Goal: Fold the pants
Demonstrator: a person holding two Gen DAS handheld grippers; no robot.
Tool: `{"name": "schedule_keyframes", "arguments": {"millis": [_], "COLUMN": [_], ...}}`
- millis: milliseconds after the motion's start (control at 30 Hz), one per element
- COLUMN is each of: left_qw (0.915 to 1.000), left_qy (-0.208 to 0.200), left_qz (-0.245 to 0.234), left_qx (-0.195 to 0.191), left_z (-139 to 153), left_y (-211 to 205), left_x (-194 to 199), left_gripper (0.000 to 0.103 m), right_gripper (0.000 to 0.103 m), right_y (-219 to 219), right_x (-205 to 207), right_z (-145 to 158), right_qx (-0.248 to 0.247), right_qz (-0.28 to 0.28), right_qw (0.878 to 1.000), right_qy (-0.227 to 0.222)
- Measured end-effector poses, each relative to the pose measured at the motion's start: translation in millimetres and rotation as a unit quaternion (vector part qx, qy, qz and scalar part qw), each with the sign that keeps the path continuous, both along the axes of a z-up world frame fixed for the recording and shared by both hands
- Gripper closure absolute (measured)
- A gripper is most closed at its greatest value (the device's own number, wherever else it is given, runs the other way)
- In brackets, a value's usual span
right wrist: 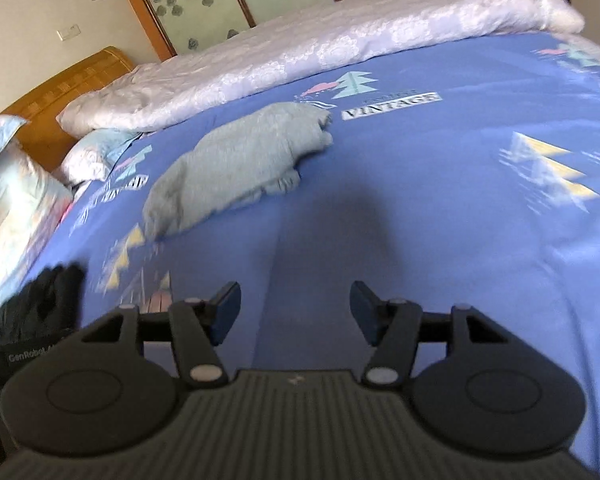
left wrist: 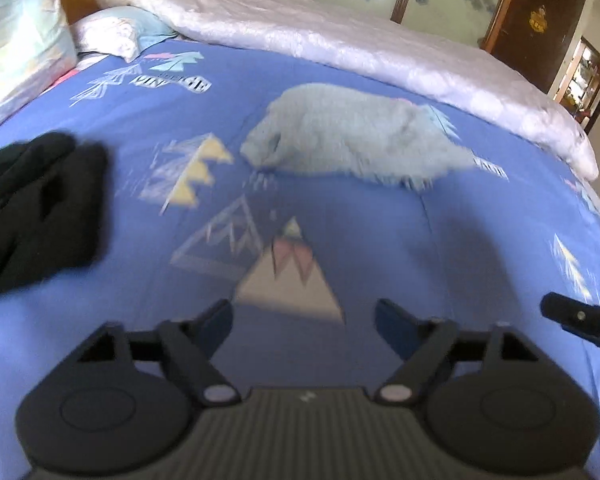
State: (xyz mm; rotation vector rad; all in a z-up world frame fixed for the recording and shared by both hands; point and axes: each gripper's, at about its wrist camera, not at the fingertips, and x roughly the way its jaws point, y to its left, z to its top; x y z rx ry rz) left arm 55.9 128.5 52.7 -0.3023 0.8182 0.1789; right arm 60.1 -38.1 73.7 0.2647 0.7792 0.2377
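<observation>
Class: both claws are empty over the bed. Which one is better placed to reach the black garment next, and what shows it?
Probably the left claw. The black garment lies just beside it at the left edge, while the right claw sees it beyond the left claw's body. Both stand open over the blue sheet.

Bed sheet (right wrist: 440, 200) print: "VINTAGE" (right wrist: 392, 106). Left gripper body (right wrist: 4, 356): "GenRobot", probably; the lettering's end is blurred.
</observation>
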Motion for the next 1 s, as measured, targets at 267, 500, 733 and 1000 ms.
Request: {"name": "schedule_keyframes", "arguments": {"millis": [267,500,733,1000], "left_qw": [0.9989,0.9960,0.9931,0.9920], "left_qy": [-0.003,-0.004,-0.007,0.005], "left_qz": [0.004,0.001,0.016,0.034], "left_qx": [0.047,0.089,0.116,0.122], "left_z": [14.6,23.3,25.6,19.4], "left_y": [-30.4,-44.0,-48.3,-44.1], "left_x": [-70.6,-101.7,-110.3,-109.1], "left_gripper": [0.001,0.000,0.000,0.000], "right_gripper": [0.033,0.023,0.018,0.016], "right_y": [9.5,23.9,34.7,40.3], "right_x": [-78.3,-99.9,-106.2,-102.3], "right_z": [2.1,11.7,14.5,4.7], "right_qx": [-0.017,0.002,0.008,0.011], "right_qz": [-0.016,-0.004,0.005,0.007], "right_qw": [0.999,0.999,0.999,0.999], "right_qy": [-0.025,-0.038,-0.047,-0.033]}}
